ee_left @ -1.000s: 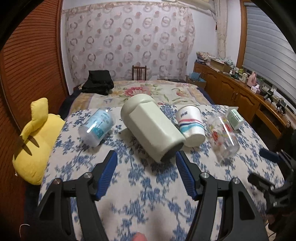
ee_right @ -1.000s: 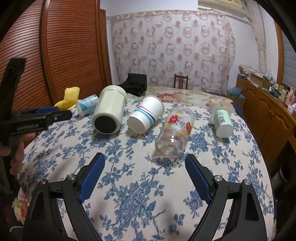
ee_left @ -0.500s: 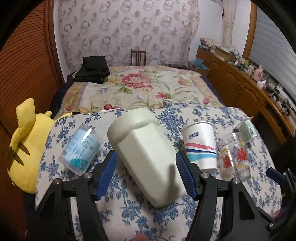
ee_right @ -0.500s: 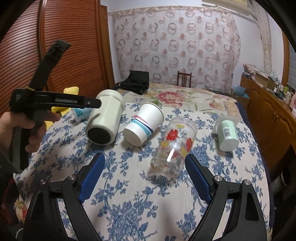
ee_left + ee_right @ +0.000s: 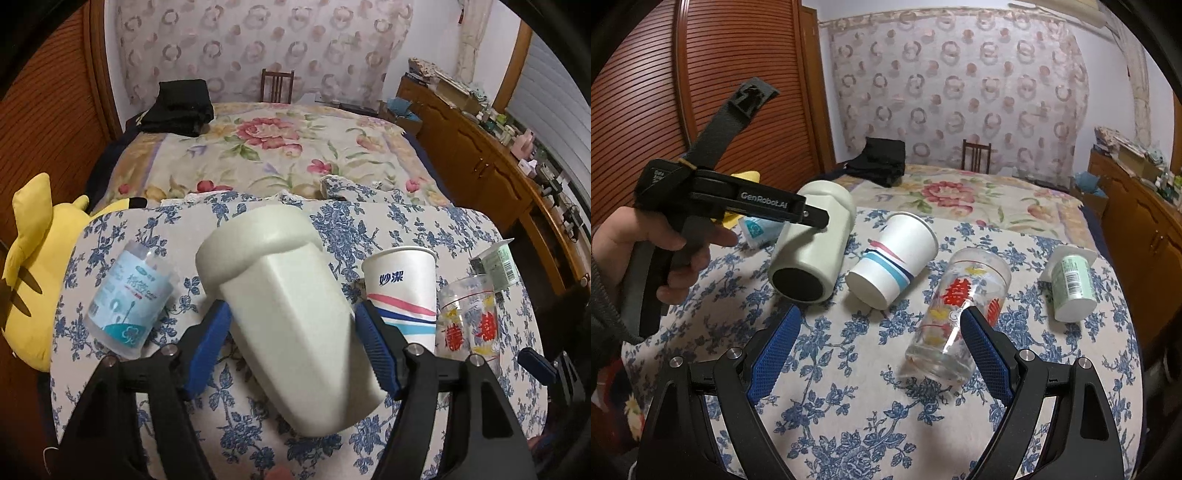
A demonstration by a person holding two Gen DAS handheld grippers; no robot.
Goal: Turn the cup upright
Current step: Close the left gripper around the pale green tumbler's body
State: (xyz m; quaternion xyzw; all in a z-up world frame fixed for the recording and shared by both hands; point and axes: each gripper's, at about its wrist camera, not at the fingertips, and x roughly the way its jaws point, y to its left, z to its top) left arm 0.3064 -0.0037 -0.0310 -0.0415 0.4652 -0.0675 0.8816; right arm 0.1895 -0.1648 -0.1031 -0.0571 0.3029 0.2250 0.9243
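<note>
Five cups are lying on their sides on the cloth (image 5: 849, 424), and we are working on the big white cup (image 5: 284, 310) at the centre of the left view. We are placing the left gripper (image 5: 291, 347) around its body, one blue finger (image 5: 207, 347) on each side, because the wide body gives a firm place to turn it upright. The fingers are spread and look very near the walls; we cannot tell if they are touching. The right gripper (image 5: 879, 362) is waiting with fingers released, low in the right view, just before the glass (image 5: 956, 314). The paper cup (image 5: 894, 254) is lying beside the white cup. The white cup's mouth is hidden from both views, and our left hand (image 5: 657, 254) is covering part of the blue cup (image 5: 129, 306) in the right view.
</note>
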